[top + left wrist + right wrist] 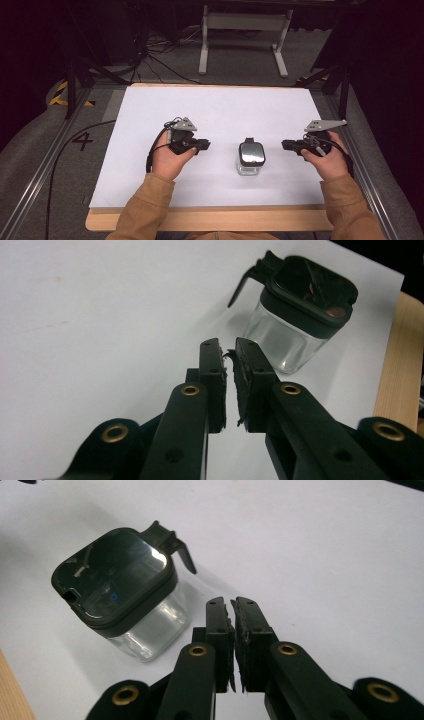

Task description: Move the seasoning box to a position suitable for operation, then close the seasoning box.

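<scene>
Jar contents: the glass jar (250, 159) has a dark glossy lid (116, 577) that mirrors the room, so the inside cannot be read from above; through the lid in the left gripper view, reddish blurs that cannot be identified.
Jar base: its near lower corner is hidden behind the jaws of the right gripper (232, 605).
Left gripper (227, 346): its body is cut off by the bottom edge.
Forearms: the tan sleeves (145, 210) run out at the bottom edge.
Floor marking: the yellow-black tape (61, 92) is partly hidden by a dark stand.
</scene>
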`<state>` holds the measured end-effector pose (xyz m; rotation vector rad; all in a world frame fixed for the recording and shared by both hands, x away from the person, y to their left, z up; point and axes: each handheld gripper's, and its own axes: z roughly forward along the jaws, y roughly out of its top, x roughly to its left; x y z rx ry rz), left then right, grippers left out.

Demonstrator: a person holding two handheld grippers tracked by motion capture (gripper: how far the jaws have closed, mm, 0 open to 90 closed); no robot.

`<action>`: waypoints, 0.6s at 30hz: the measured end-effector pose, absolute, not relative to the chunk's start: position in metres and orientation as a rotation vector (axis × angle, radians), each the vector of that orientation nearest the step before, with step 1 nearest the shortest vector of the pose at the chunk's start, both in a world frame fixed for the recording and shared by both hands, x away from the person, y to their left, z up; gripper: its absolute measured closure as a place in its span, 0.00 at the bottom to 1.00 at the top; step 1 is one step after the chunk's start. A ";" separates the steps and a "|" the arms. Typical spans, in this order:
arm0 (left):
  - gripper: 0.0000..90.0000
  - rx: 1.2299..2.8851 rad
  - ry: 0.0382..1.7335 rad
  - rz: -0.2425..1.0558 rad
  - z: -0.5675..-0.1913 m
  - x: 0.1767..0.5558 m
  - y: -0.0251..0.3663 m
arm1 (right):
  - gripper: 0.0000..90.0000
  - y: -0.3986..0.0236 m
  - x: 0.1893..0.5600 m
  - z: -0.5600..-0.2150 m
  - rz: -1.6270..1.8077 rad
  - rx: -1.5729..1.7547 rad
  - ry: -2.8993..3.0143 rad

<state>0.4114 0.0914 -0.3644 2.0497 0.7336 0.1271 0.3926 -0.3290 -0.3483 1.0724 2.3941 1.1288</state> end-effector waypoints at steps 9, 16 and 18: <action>0.90 2.023 0.835 0.180 -0.364 0.417 0.121 | 0.96 -0.362 0.391 -0.345 1.112 1.181 2.312; 0.86 2.028 0.950 0.213 -0.368 0.423 0.150 | 0.93 -0.391 0.394 -0.347 1.056 1.274 2.240; 0.85 2.023 0.981 0.224 -0.372 0.426 0.158 | 0.93 -0.397 0.395 -0.350 1.039 1.302 2.228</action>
